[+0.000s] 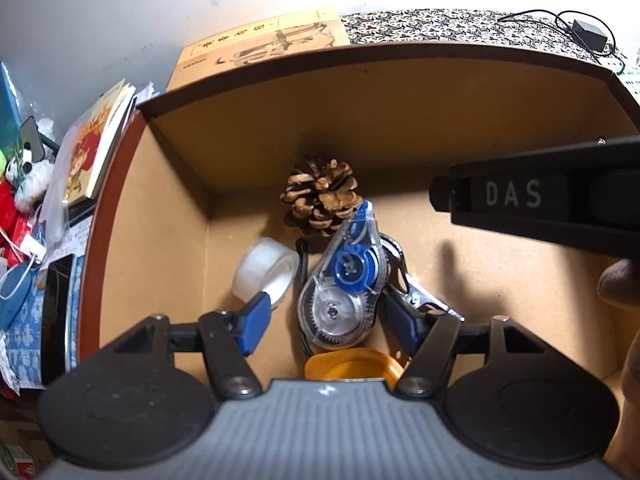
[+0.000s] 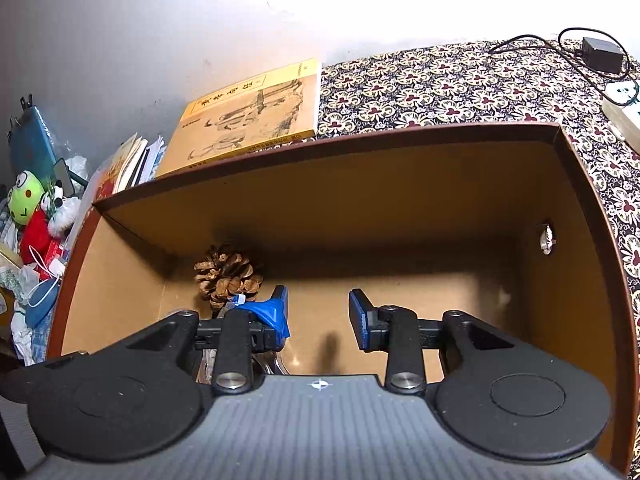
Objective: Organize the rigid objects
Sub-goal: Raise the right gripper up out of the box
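My left gripper (image 1: 326, 316) has its blue fingers (image 1: 254, 322) spread wide either side of the clear-and-blue plastic correction tape dispenser (image 1: 344, 280), which lies inside the brown cardboard box (image 1: 400, 92) just in front of the brown pine cone (image 1: 320, 196). The right gripper (image 2: 318, 314) hangs empty over the box floor, fingers partly apart.

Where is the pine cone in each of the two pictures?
Left wrist view: the pine cone sits in the middle, on the box floor near the back wall, just beyond the correction tape.
Right wrist view: the pine cone is left of centre, near the back wall.
Shared landmark: the yellow book behind the cardboard box.
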